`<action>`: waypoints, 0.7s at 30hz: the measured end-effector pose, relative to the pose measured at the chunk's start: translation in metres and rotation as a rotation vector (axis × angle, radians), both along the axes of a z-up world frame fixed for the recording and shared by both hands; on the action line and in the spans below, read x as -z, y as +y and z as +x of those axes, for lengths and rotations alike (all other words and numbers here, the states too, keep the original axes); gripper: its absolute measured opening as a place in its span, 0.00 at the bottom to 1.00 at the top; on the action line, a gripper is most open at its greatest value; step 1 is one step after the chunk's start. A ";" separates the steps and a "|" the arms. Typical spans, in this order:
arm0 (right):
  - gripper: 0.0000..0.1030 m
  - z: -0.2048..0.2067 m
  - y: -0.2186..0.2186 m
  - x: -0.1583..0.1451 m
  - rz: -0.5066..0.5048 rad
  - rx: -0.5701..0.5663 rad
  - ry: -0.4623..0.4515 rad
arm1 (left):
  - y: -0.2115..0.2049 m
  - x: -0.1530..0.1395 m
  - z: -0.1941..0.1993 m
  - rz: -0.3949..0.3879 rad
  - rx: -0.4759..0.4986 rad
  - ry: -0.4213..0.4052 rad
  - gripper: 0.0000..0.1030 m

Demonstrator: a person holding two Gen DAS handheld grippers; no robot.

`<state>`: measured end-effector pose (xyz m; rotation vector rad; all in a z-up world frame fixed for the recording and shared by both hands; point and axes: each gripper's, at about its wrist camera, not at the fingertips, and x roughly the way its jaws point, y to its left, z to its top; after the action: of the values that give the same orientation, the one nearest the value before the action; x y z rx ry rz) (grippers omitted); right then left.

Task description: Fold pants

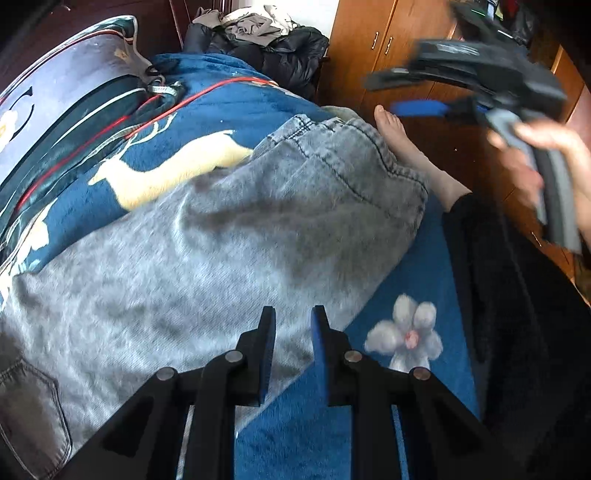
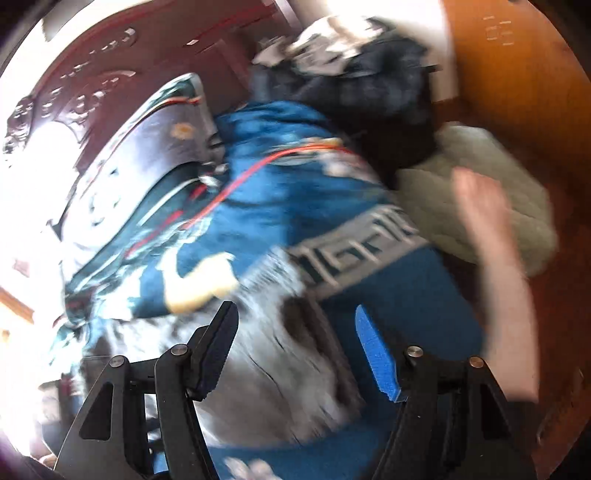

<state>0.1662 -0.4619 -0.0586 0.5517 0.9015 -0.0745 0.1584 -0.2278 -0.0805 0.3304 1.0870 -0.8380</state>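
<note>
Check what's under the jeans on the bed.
The grey jeans lie on a blue fleece blanket printed with a cream deer and a white flower. The jeans cover the deer's rear part; whatever else the blanket shows beneath them is hidden.

A bed fills the near scene, spread with a blue blanket (image 1: pixel 236 110) printed with a pale deer (image 1: pixel 166 168) and a white flower (image 1: pixel 404 338). Far left stands a dark carved headboard (image 2: pixel 110 62) with a satin pillow (image 1: pixel 70 85) against it. Beyond the bed's far end lies a heap of dark and light clothes (image 1: pixel 258 33). To the right — a brown wooden wardrobe (image 1: pixel 384 48) with small metal handles, above a dark wooden floor (image 1: pixel 465 155). Strong light washes out the left edge of the right wrist view.
</note>
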 end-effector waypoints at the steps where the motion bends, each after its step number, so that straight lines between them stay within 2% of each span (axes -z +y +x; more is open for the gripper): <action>1: 0.54 0.019 0.001 0.008 0.004 -0.033 0.023 | 0.000 0.003 -0.001 0.003 0.004 -0.001 0.21; 2: 0.45 0.033 0.005 0.017 0.000 -0.057 0.059 | -0.007 0.007 0.002 0.012 0.012 -0.001 0.21; 6: 0.35 0.073 0.011 0.061 0.020 -0.108 0.197 | -0.018 0.022 0.007 0.032 0.032 0.022 0.21; 7: 0.22 0.077 0.013 0.068 -0.008 -0.107 0.230 | -0.019 0.025 0.009 0.033 0.030 0.031 0.21; 8: 0.17 0.079 0.015 0.067 -0.052 -0.100 0.239 | -0.020 0.028 0.011 0.032 0.025 0.037 0.21; 13: 0.11 0.068 0.029 0.030 -0.233 -0.112 0.090 | -0.011 0.040 0.019 -0.026 -0.028 0.091 0.21; 17: 0.09 0.074 0.040 0.005 -0.383 -0.082 -0.014 | -0.010 0.043 0.018 -0.037 -0.058 0.086 0.21; 19: 0.09 0.085 0.032 0.014 -0.309 -0.078 0.011 | -0.009 0.043 0.017 -0.035 -0.061 0.081 0.21; 21: 0.10 0.092 0.029 0.032 -0.280 -0.089 0.066 | -0.008 0.041 0.016 -0.038 -0.067 0.088 0.21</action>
<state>0.2581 -0.4331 -0.0907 0.2498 0.9596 -0.1365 0.1747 -0.2358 -0.1220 0.2254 1.1560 -0.8187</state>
